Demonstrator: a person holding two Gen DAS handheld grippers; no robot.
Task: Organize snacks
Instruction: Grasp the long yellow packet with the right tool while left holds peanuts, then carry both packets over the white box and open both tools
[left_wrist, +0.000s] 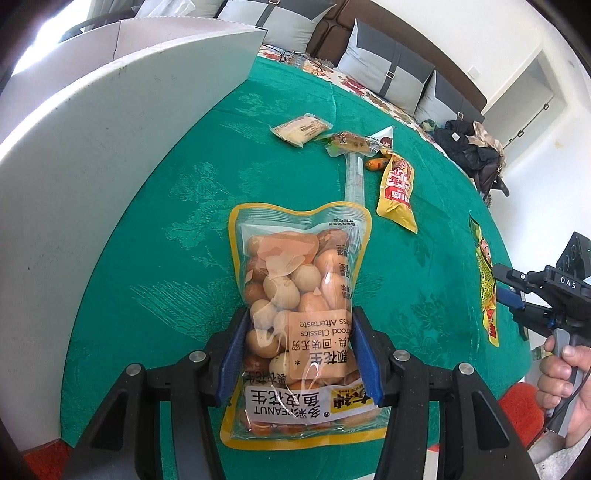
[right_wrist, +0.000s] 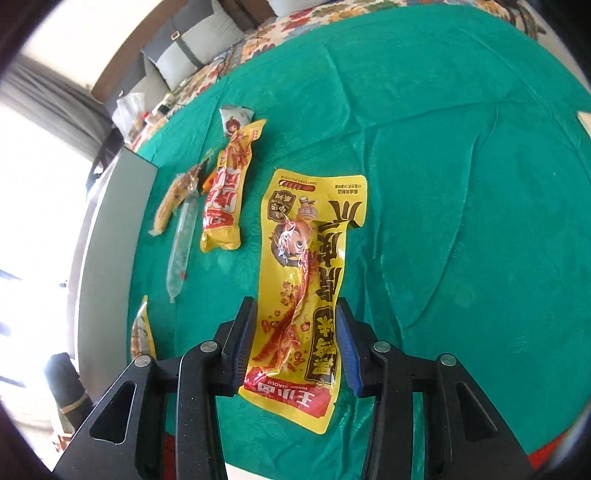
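Risk, left side: peanut bag (left_wrist: 299, 314) was pinched only across its lower-middle by the left gripper (left_wrist: 299, 354); the contents looked loose and lumpy, so the load could shift and the slick film slide out of the blue pads (left_wrist: 231, 354) if tilted or swung fast.
Risk, right side: yellow snack pouch (right_wrist: 303, 295) sat between the right gripper (right_wrist: 297, 343) fingers, thin and floppy; judged likely to fold or droop, and a grip on one edge of it could let go.
Risk, box: white box wall (left_wrist: 110, 147) stood close on the left of the peanut bag (tall edge); a hanging bag end could catch on that rim on the way in.
Jaws, left: closed in on the peanut bag, pads touching both sides of it.
Jaws, right: either side of the pouch, pads at or very near its edges; whether they truly squeezed it I could not tell.
Peanut bag look: clear front, yellow border, tan and brown coated nuts inside, label upside down to camera; held over the green tablecloth (left_wrist: 166, 221), near its front edge.
Pouch look: yellow, red band at near end, cartoon face, crinkled; lying flat or just above the cloth, unclear which.
Leftovers: second yellow pouch (left_wrist: 397, 192), pale wrapped biscuit (left_wrist: 299, 129), clear tube pack (right_wrist: 181, 243) clustered mid-table, not yet sorted.
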